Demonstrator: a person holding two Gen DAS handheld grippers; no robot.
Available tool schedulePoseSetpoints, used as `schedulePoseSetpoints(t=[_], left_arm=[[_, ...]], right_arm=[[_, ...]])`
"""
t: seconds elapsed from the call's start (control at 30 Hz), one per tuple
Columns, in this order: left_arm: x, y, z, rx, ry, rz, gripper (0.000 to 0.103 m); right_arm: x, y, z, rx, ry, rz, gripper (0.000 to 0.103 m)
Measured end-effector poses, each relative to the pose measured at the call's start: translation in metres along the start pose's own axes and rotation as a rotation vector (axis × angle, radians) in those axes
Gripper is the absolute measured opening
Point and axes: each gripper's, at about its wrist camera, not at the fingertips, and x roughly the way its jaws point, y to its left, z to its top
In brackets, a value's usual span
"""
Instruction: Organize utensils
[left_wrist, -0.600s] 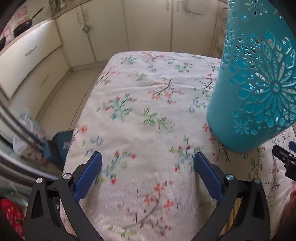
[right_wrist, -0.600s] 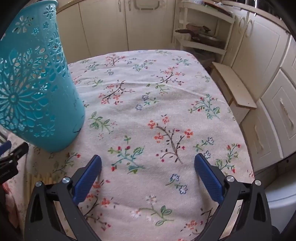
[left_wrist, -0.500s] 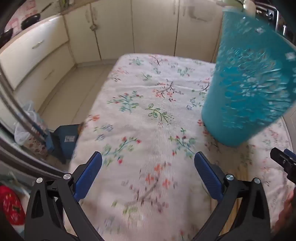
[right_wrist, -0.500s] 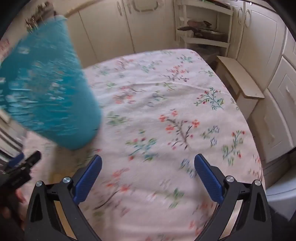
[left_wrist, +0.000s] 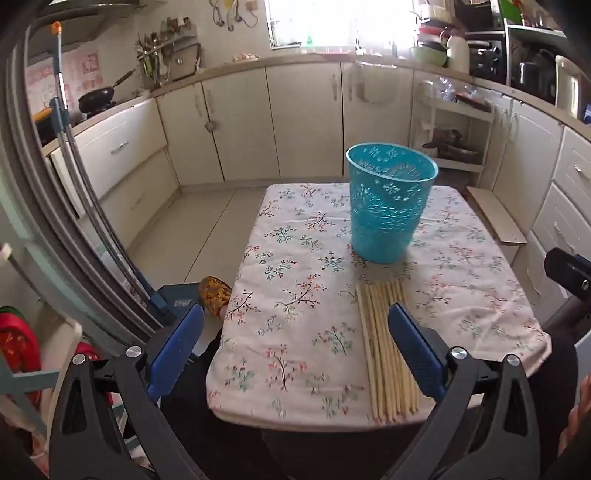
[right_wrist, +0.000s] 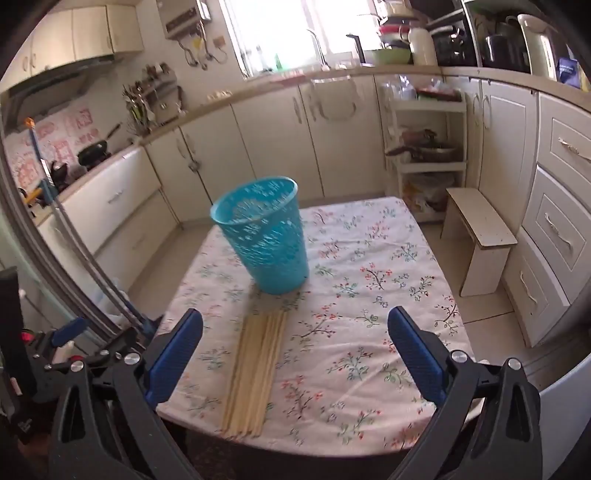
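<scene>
None of the pale wooden chopsticks (left_wrist: 384, 350), lying bundled at the near edge of the floral tablecloth (left_wrist: 295, 295), sits yet in the upright turquoise perforated plastic basket (left_wrist: 388, 206) just beyond, and both left gripper (left_wrist: 295, 347) and right gripper (right_wrist: 295, 350) hover spread wide, holding nothing.

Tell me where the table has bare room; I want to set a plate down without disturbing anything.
The floral tablecloth is bare right of the chopsticks, out to the edge by the wooden stool. Another free patch lies left of them, as the left wrist view shows. It is crowded down the middle, where the chopsticks' far ends nearly reach the teal basket.
</scene>
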Motion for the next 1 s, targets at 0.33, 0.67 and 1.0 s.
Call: schedulePoseSetpoints(t=[0.33,0.67,1.0], left_arm=[[-0.073,0.018,-0.022,-0.028,-0.059,-0.026,0.097],[-0.123,0.040,-0.050,-0.113,-0.104,-0.061,0.096],[-0.150,0.059,-0.062,-0.174,-0.157,-0.077,0.096]], right_arm=[[-0.068,0.051,-0.021,-0.050,-0.118,0.072,0.096],[-0.112,0.081,-0.063,-0.109,-0.225,0.029,0.096],[-0.132,0.092,-0.068,-0.141,-0.269,0.041,0.096]])
